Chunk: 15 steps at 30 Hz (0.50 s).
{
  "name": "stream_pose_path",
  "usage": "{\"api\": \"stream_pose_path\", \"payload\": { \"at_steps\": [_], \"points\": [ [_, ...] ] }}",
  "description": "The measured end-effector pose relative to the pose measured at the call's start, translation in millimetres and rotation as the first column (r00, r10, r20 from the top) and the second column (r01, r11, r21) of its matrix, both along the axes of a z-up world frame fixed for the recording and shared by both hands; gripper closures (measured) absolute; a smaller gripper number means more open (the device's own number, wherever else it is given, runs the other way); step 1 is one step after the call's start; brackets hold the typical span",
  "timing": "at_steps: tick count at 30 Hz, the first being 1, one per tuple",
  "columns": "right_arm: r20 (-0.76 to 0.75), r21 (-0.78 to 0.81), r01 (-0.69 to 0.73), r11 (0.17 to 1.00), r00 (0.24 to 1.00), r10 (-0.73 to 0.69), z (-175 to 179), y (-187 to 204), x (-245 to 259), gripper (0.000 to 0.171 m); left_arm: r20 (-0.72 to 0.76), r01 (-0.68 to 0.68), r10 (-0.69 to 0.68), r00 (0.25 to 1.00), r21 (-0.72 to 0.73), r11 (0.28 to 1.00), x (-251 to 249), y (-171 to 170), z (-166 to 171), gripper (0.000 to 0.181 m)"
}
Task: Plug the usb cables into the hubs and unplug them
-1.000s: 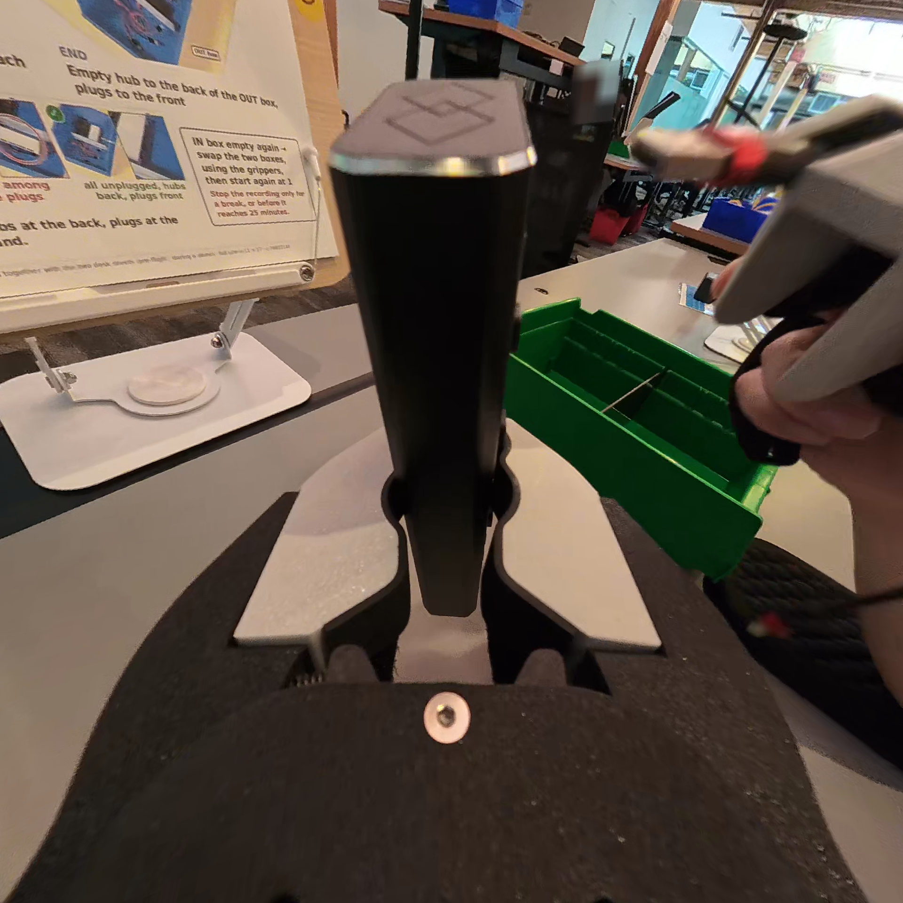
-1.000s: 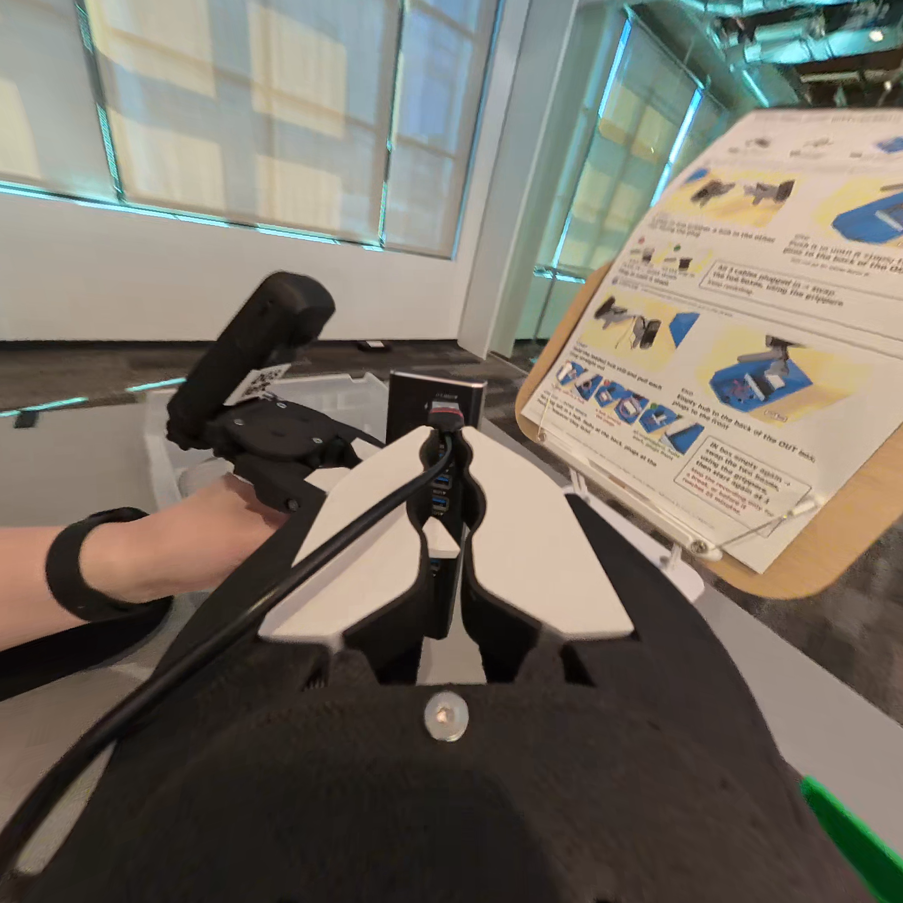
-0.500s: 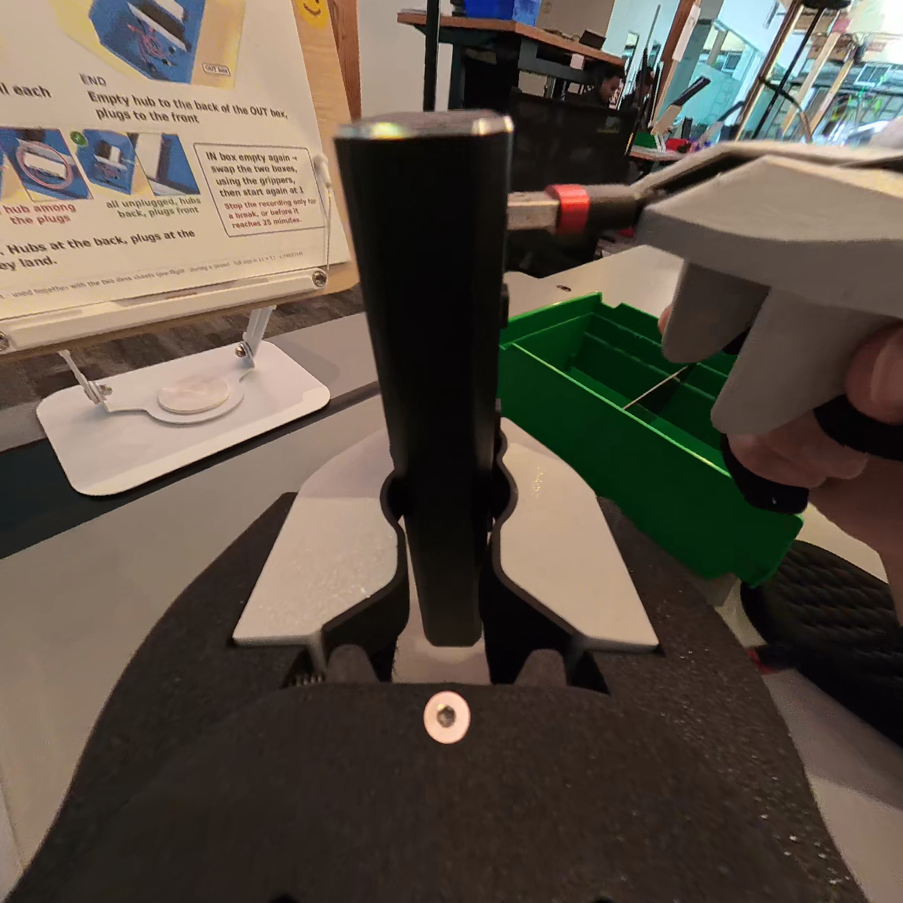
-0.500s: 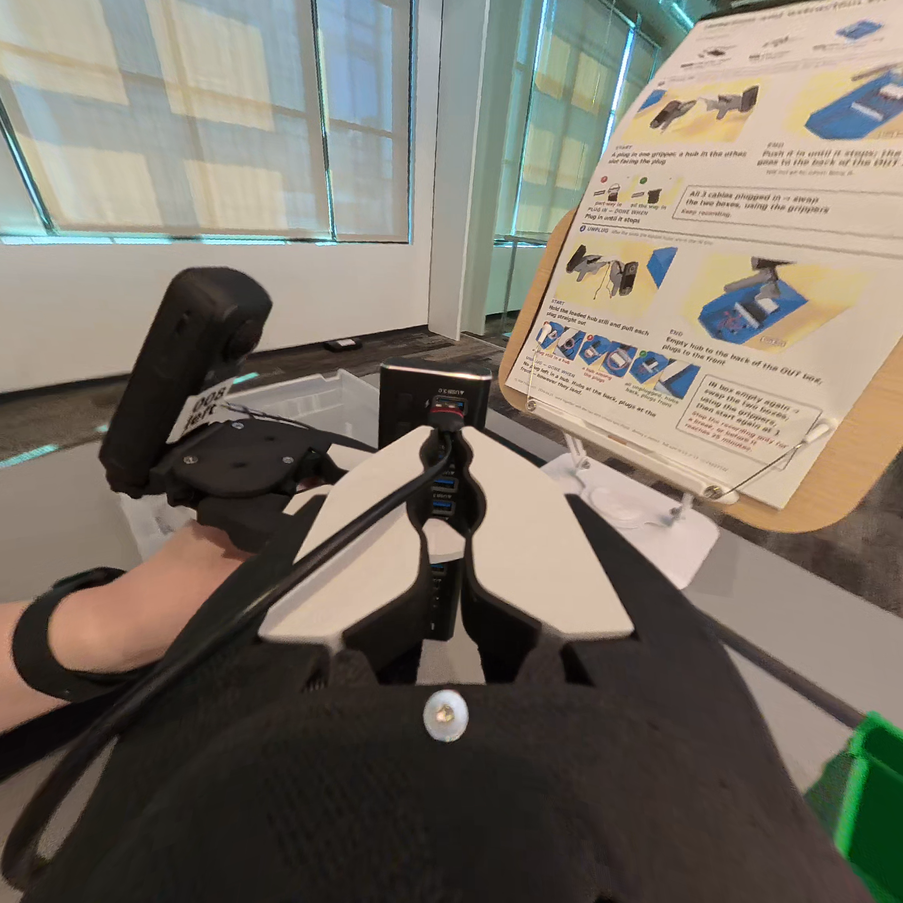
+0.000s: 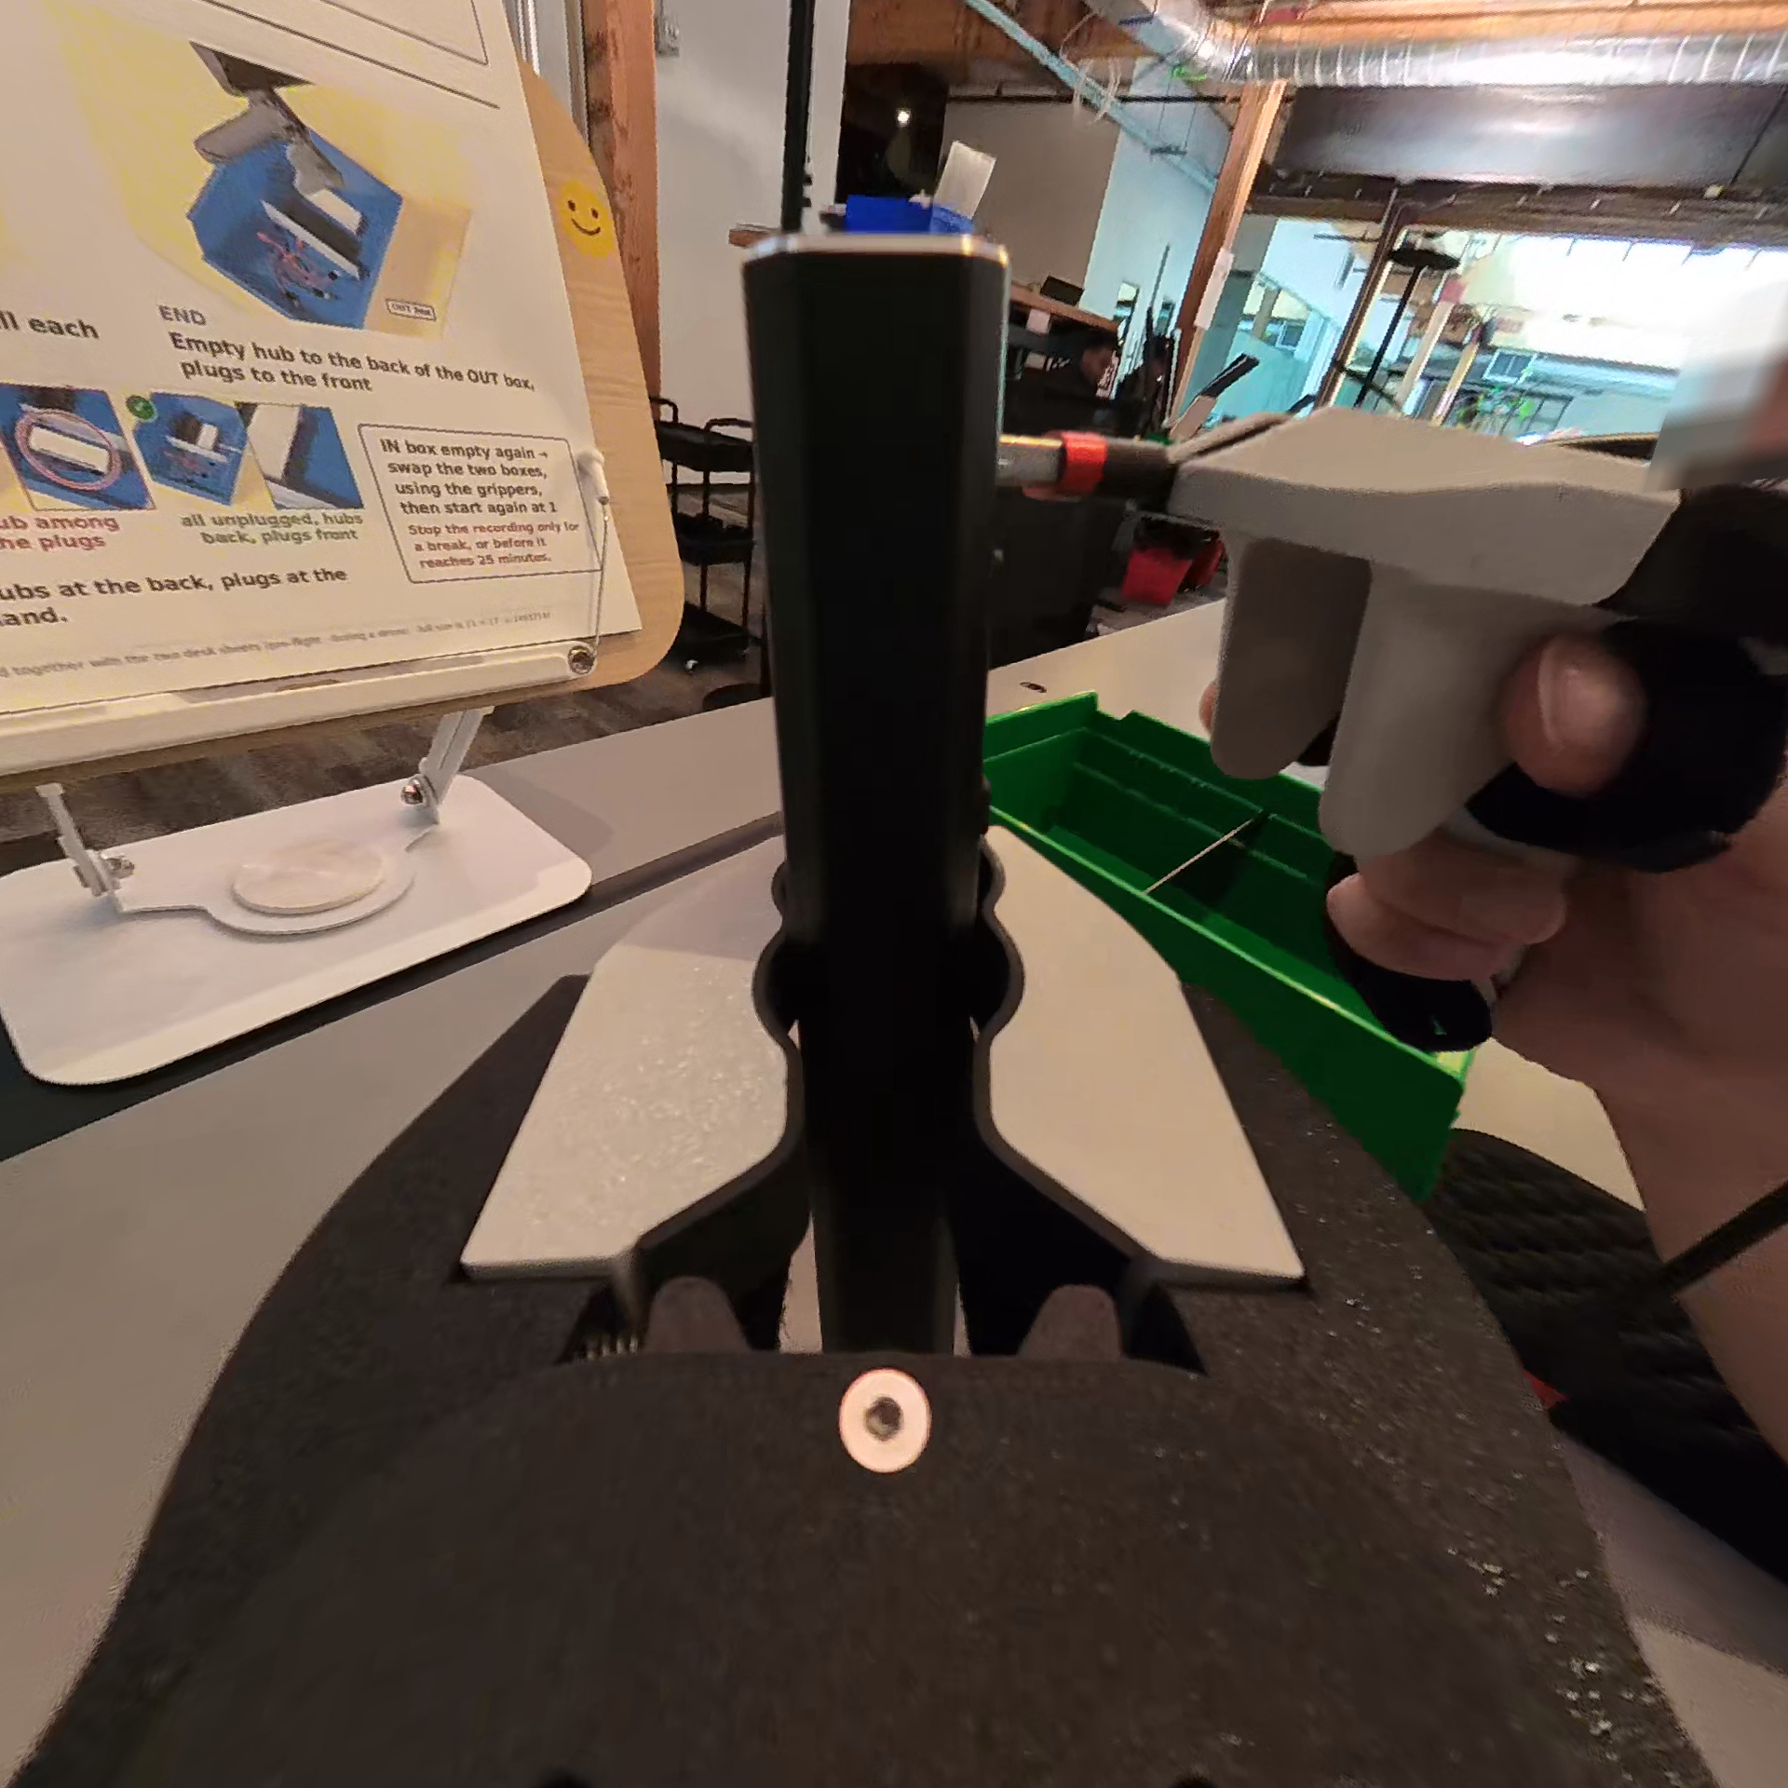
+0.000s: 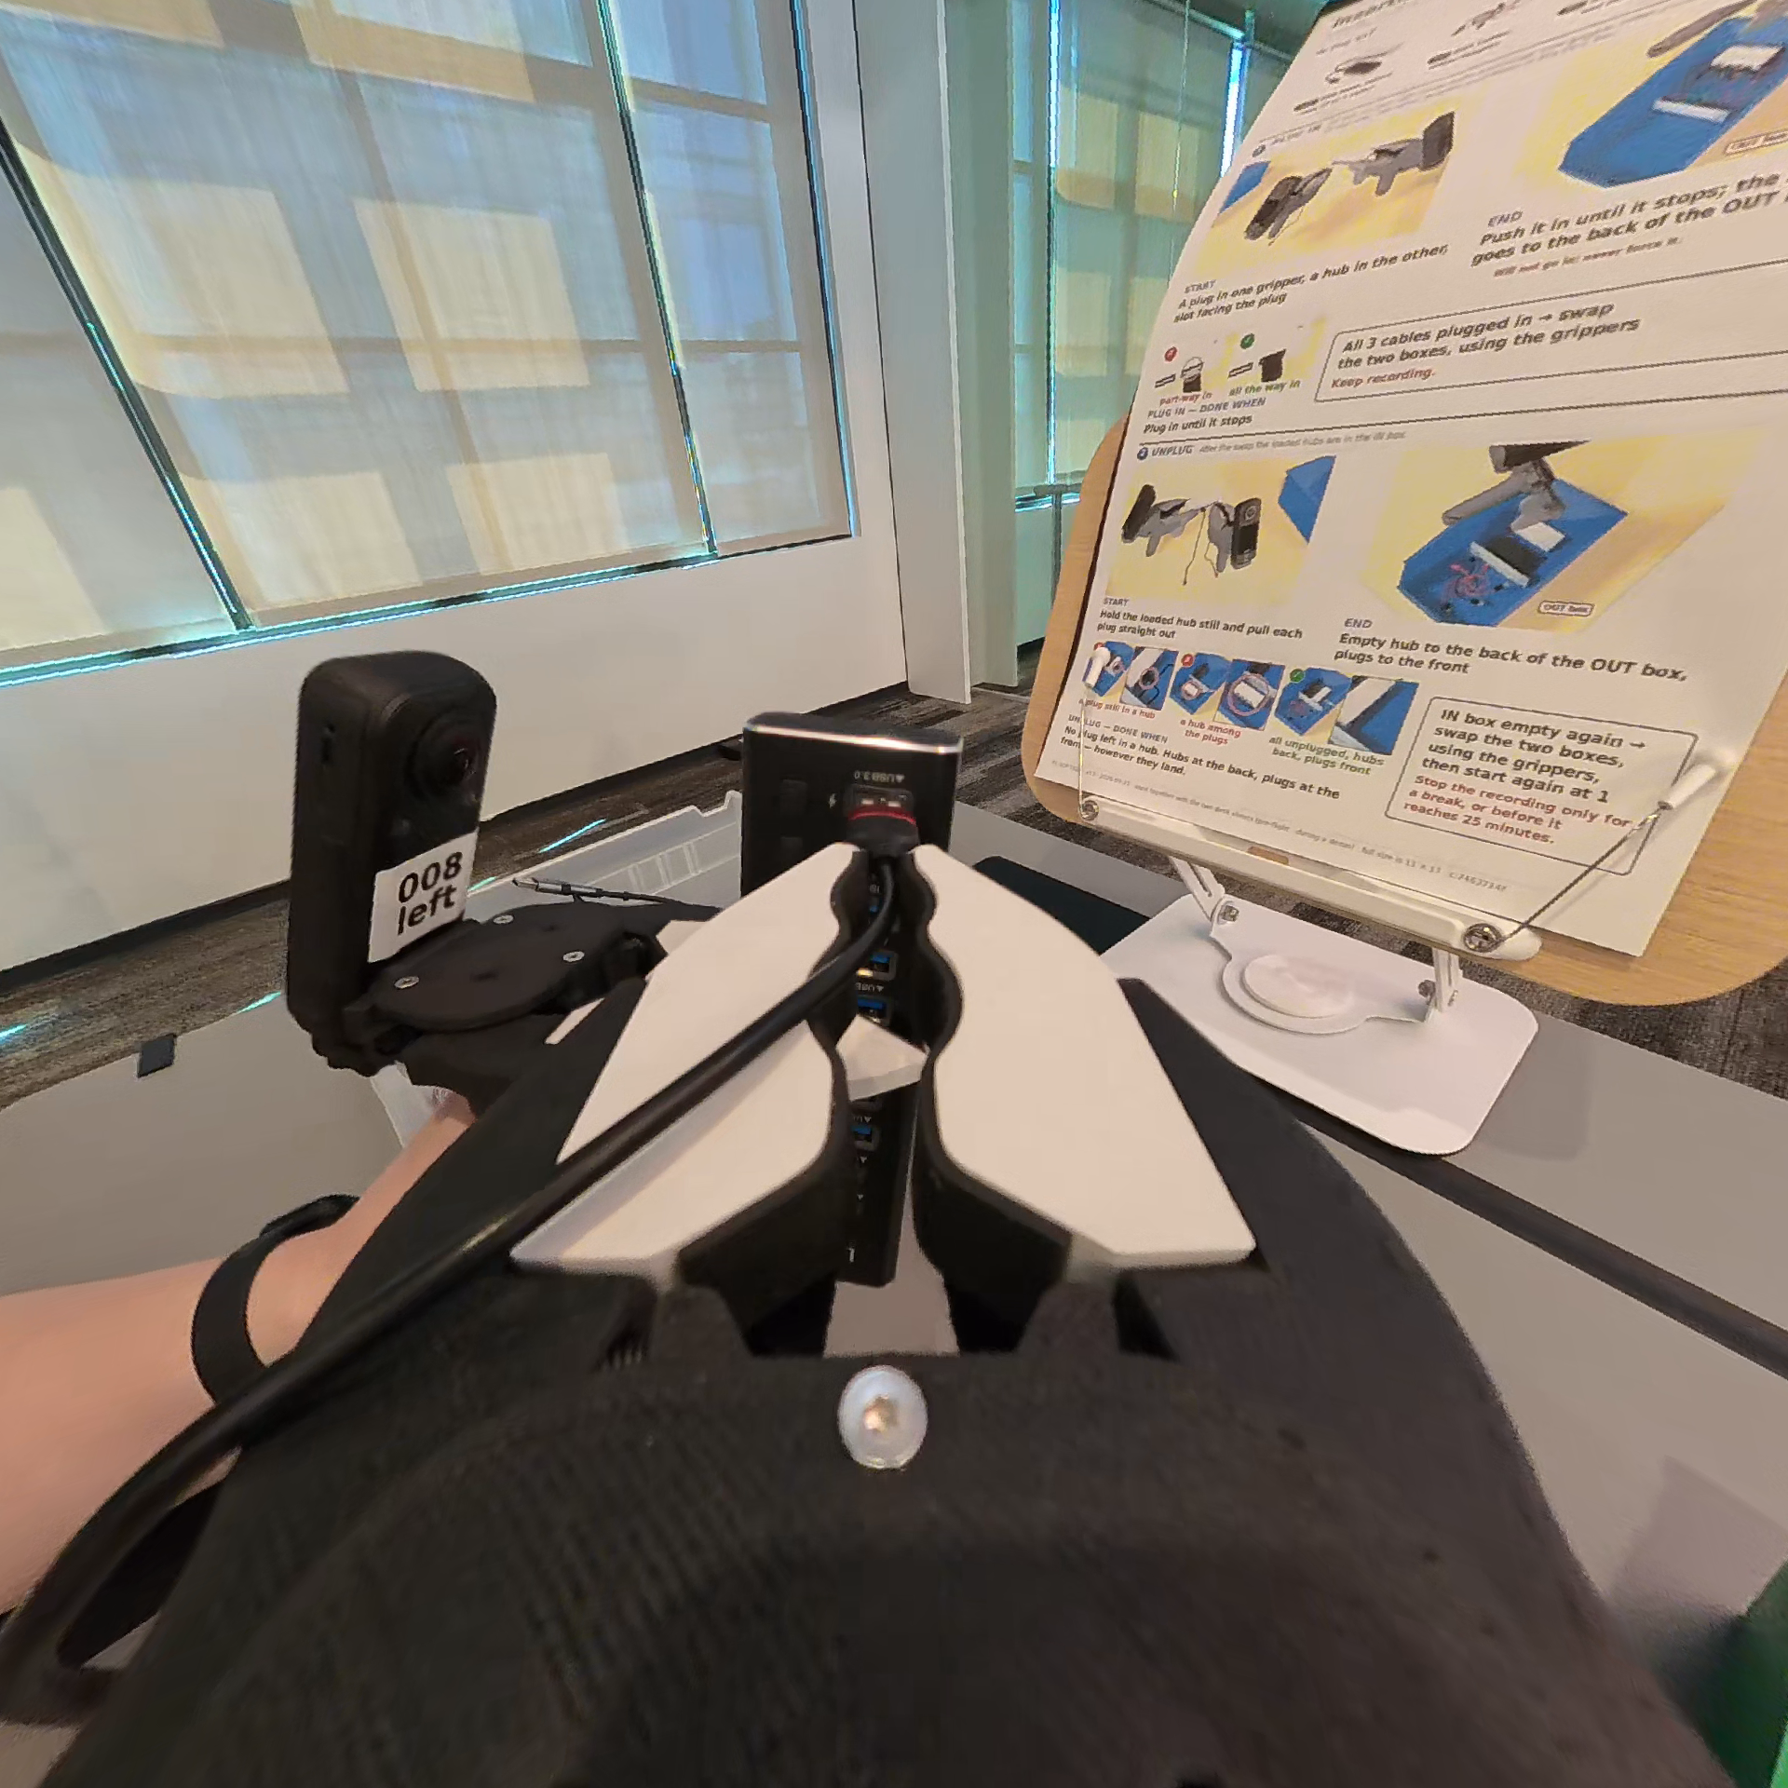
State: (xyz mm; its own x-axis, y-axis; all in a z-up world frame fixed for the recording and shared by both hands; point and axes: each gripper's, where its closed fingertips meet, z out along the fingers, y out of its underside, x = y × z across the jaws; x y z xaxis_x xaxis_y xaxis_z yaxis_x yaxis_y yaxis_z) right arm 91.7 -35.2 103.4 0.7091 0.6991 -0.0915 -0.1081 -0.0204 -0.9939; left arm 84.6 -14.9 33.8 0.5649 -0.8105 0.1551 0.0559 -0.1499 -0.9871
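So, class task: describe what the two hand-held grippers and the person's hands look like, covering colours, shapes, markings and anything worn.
Each hand-held gripper has a rough black body, one silver screw, and two pale grey, wing-shaped fingers lined in black. The left hand-held gripper carries an upright black camera with a white label. The right hand-held gripper has a black handle. The left wrist wears a black strap; no sleeves show.

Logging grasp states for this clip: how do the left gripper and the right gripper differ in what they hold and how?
The left gripper is shut on the black USB hub, held upright; the right gripper is shut on the red-collared USB plug, its black cable trailing back left. The left gripper grips the hub's lower body; the right gripper pinches the plug at its fingertips, with the plug at the hub's top port. Both are shut, with white fingers on black bodies.
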Motion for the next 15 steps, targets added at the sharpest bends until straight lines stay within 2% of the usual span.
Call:
{"api": "stream_pose_path", "payload": {
  "at_steps": [3, 11, 15],
  "points": [
    [0.002, 0.0, 0.005, 1.0, 1.0, -0.005, 1.9, -2.5, -1.4, 0.165, 0.001, -0.004, 0.004, 1.0, 0.018, 1.0, -0.1, -1.1, 2.3, 0.15],
    [0.027, 0.016, 0.027, 1.0, 0.999, -0.028, 8.8, -11.7, -4.8, 0.165, -0.09, -0.112, 0.13, 0.987, 0.18, 0.977, -8.5, 0.1, 10.8, 0.15],
    [0.022, 0.024, 0.017, 1.0, 1.0, -0.017, 12.5, -17.1, -8.4, 0.165, -0.064, -0.124, 0.14, 0.988, 0.205, 0.971, -10.7, -2.5, 17.9, 0.15]
  ]
}}
